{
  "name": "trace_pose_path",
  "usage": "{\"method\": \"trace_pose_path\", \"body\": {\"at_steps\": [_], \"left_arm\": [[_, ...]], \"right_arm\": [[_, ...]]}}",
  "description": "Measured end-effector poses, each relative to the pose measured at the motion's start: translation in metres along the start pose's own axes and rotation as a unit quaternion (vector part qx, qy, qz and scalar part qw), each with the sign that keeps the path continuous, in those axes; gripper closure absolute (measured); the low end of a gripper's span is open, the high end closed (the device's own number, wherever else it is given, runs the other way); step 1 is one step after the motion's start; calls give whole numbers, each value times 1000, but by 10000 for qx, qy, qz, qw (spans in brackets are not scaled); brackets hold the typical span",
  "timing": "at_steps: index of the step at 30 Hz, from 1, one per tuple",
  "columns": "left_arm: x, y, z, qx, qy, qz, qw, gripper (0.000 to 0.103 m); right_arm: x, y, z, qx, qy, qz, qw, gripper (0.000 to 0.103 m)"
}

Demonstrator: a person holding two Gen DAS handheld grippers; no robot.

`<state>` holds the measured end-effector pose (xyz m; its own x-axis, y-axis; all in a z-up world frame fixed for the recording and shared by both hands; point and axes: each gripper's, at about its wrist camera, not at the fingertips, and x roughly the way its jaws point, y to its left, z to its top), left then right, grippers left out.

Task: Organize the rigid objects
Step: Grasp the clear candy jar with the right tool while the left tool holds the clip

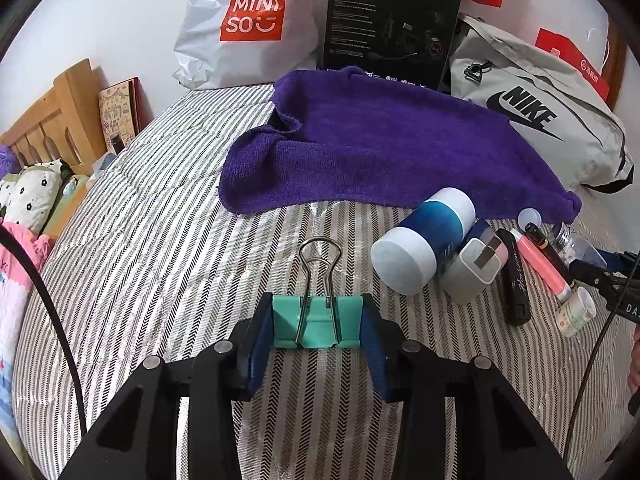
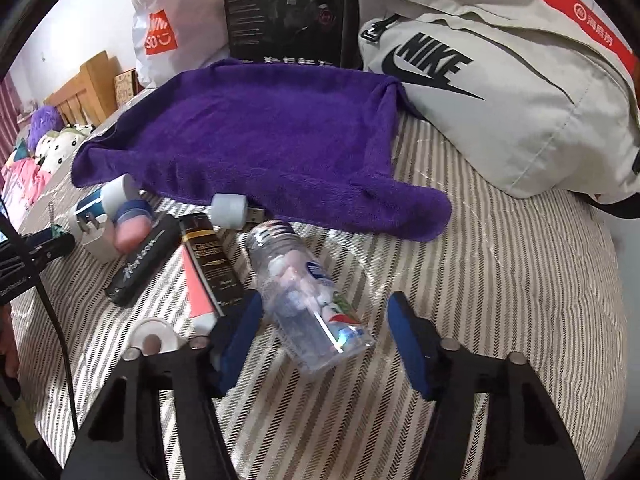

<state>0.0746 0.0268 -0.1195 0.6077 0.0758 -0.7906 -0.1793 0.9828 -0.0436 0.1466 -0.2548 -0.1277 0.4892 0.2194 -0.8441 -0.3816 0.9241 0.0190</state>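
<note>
My left gripper [image 1: 317, 332] is shut on a teal binder clip [image 1: 316, 320], its blue pads pressing both sides and the wire handles pointing away over the striped bedspread [image 1: 160, 260]. In the right wrist view a clear plastic bottle [image 2: 304, 292] with small pale pieces inside lies between the jaws of my right gripper [image 2: 324, 320]. The right pad stands apart from the bottle, so this gripper is open. Left of the bottle lie a black-and-gold box [image 2: 214, 264], a pink tube [image 2: 198, 300], a black stick [image 2: 140, 264], a white plug [image 2: 94, 236] and a blue-and-white canister [image 1: 424, 240].
A purple towel [image 1: 380, 140] is spread behind the objects. A grey Nike bag [image 2: 500, 92], a black headset box [image 1: 388, 28] and a white Miniso bag [image 1: 248, 24] line the back wall. A wooden headboard [image 1: 60, 120] and soft toys [image 1: 32, 192] are at left.
</note>
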Motion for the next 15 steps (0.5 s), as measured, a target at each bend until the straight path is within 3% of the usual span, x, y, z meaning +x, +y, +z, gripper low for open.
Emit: {"method": "trace_pose_path", "body": {"at_steps": [7,12,15], "left_arm": [[1,0,0,35,9,-3,10000,64],[2,-4,0,106,1,52,9999,64],[2,-3,-1,132,0,22,9999,64]], "right_arm": [[7,19,0,-417,387,60,9984,50],[12,16,1,-542,318,250,9977,50],[10,12,0,-389,269,271,9985,61]]}}
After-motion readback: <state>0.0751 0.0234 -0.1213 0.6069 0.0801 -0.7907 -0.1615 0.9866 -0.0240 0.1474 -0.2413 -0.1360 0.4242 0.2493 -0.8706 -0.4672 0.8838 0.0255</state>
